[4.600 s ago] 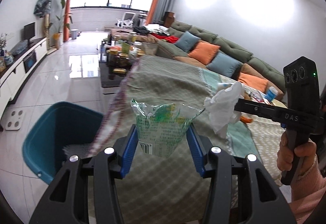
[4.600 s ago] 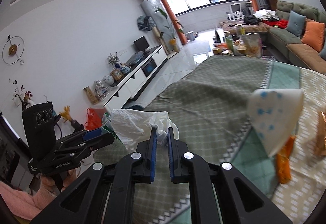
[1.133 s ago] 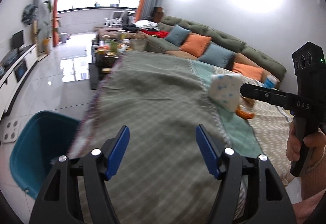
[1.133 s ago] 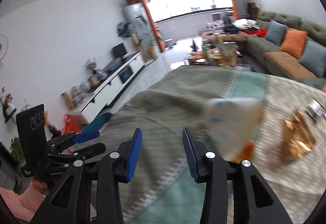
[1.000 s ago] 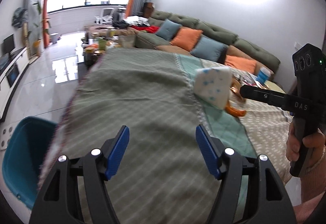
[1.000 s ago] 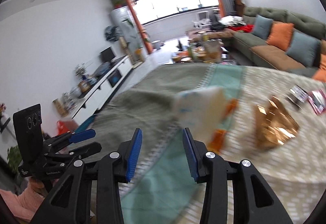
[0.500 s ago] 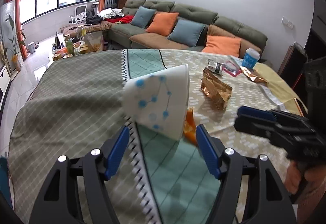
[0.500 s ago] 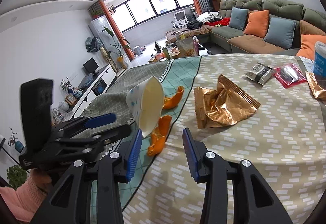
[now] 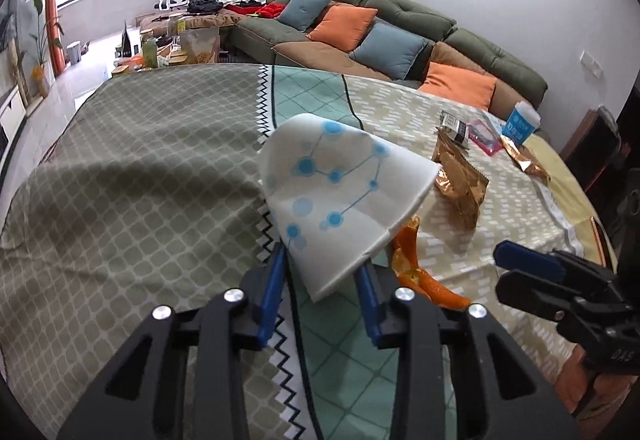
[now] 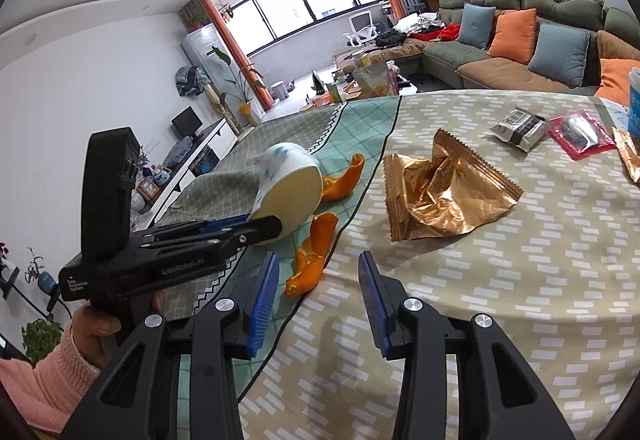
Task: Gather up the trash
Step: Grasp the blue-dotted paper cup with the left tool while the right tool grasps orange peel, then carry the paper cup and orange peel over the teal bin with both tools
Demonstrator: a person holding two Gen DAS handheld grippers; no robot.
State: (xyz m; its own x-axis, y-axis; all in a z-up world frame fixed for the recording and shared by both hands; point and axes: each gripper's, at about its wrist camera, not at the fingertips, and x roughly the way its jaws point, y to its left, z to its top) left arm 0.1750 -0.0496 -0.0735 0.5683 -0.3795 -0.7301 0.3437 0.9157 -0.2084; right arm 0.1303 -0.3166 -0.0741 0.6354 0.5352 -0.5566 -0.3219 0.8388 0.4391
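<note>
A white paper cup with blue dots lies on its side on the tablecloth; it also shows in the right wrist view. My left gripper has closed its blue fingers around the cup's base end. Orange peel lies just in front of my right gripper, which is open and empty above the cloth. The peel also shows beside the cup in the left wrist view. A crumpled gold wrapper lies further right.
A grey snack packet, a red packet, another gold wrapper and a blue-labelled cup sit at the table's far right. A sofa with cushions stands behind the table.
Both grippers have swung from the blue bin side to the table. My left gripper has closed in on the paper cup. My right gripper has come down over the orange peel, still open.
</note>
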